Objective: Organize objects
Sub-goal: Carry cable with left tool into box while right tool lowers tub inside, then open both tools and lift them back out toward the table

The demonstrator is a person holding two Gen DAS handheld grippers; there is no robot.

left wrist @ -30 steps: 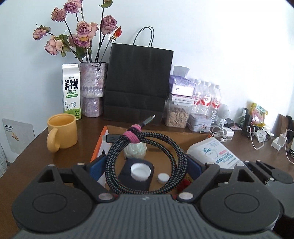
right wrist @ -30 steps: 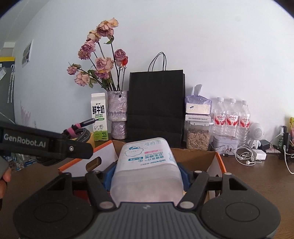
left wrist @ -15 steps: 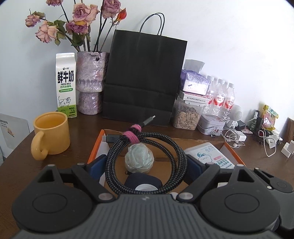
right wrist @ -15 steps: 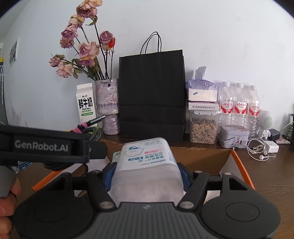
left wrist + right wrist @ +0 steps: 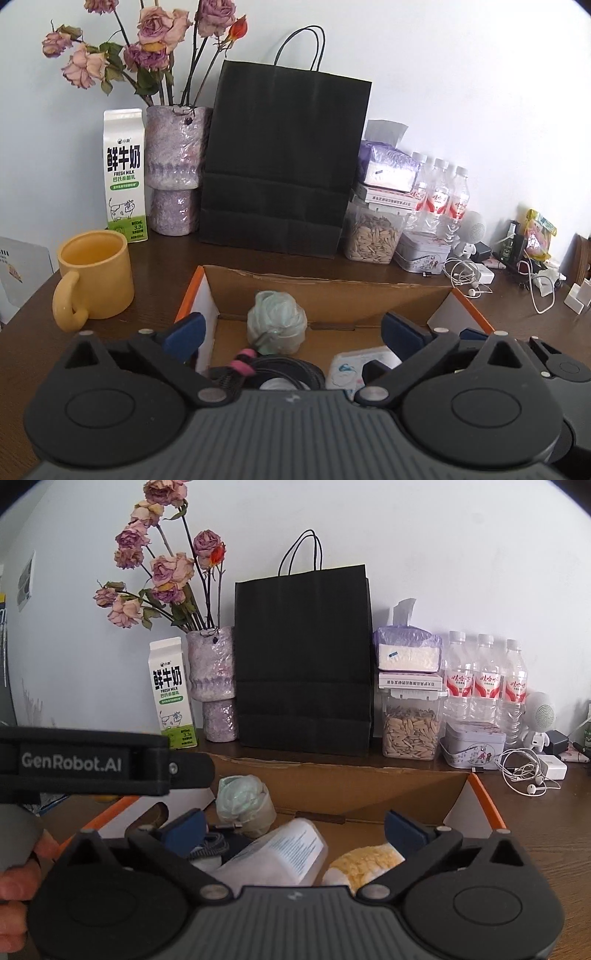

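Now both claws stood wide apart over the cardboard box [image 5: 332, 295], nothing gripped. The left gripper [image 5: 291, 332] had just been opening; the coiled cable [image 5: 266, 365] lay loose in the box below it, at 6 o'clock of the pale green bundle [image 5: 277, 321]. The right gripper [image 5: 295, 827] had just been opening too, released; the wipes pack [image 5: 280, 853] lay tilted in the box between its fingers, untouched, with a yellow cloth [image 5: 365, 864] at its 3 o'clock. The mug [image 5: 96, 273] sat on the table at 9 o'clock of the box.
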